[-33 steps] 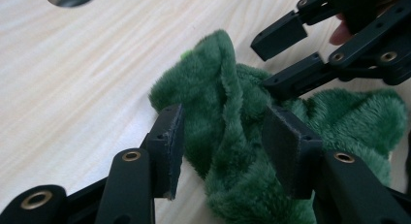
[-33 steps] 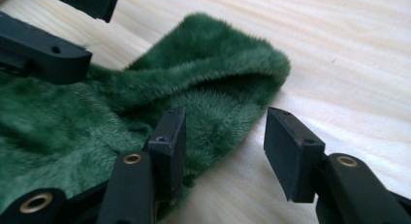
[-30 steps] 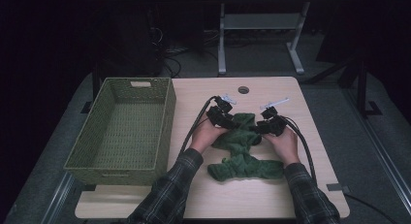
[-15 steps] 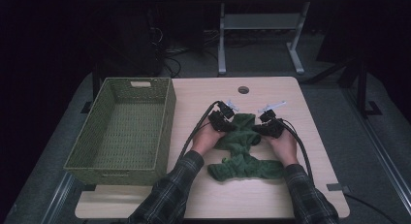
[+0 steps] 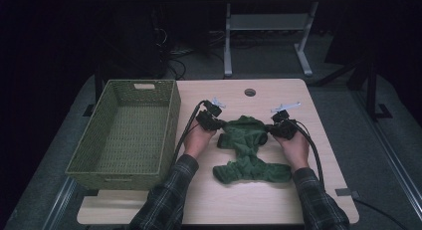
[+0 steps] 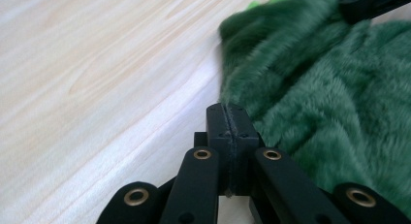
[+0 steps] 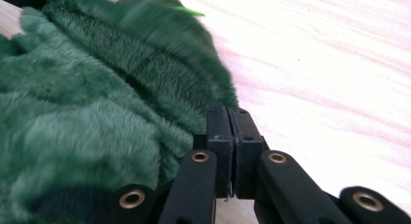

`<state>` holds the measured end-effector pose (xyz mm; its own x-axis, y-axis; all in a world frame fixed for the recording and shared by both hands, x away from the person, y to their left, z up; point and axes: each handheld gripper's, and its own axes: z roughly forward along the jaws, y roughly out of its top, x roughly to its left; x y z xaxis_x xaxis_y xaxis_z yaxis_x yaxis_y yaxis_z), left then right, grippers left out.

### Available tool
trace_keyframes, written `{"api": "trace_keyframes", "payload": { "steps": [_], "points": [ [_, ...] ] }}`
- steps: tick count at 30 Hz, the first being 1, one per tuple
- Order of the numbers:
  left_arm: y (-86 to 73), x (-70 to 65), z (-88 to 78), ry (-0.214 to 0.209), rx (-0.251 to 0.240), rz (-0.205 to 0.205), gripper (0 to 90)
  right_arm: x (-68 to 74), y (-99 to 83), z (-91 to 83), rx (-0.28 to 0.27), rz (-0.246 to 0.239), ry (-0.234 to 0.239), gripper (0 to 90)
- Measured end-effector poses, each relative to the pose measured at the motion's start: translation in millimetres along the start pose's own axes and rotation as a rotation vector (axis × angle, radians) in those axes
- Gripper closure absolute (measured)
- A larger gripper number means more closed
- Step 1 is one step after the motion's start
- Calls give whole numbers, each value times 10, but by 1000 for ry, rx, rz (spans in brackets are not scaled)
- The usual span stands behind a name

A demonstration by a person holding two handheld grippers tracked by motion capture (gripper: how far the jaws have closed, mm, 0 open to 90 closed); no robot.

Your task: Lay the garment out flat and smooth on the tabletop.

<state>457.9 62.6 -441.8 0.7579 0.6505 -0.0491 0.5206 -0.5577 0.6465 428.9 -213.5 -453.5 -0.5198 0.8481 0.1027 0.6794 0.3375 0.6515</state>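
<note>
the green cloth (image 5: 246,150) lies crumpled on the table (image 5: 318,115) right of the basket (image 5: 127,133), its far end stretched between the two grippers. the left gripper (image 5: 217,126) and right gripper (image 5: 268,132) each have their jaws pressed together on an opposite edge of that far end, probably so the cloth can be pulled flat for folding.
</note>
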Motion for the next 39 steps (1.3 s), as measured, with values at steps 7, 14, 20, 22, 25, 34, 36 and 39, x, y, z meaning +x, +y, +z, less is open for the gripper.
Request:
{"api": "trace_keyframes", "payload": {
  "steps": [7, 14, 20, 22, 25, 34, 36, 39],
  "points": [
    [-103, 100, 126, 52, 44, -30, 900, -26, -37, 61, 44, -46, -81, 885],
    [-44, 38, 76, 29, -10, -17, 898, -44, -7, 32, -1, -1, -8, 703],
    [-14, -15, -72, -9, -51, 2, 741, -30, 50, -164, -58, 19, 28, 607],
    [4, -52, -154, -32, -68, 11, 677, -9, 76, -233, -78, 6, 30, 593],
    [26, -131, -283, -57, -92, 22, 562, 12, 94, -320, -91, 16, 56, 575],
    [-130, -415, -601, -94, -114, 97, 319, 83, 60, -502, -57, -4, 78, 499],
    [-215, -472, -658, -98, -110, 100, 286, 121, 47, -549, -62, -11, 85, 497],
    [-363, -566, -733, -87, -103, 103, 229, 172, 6, -600, -74, -19, 92, 497]
  ]
}}
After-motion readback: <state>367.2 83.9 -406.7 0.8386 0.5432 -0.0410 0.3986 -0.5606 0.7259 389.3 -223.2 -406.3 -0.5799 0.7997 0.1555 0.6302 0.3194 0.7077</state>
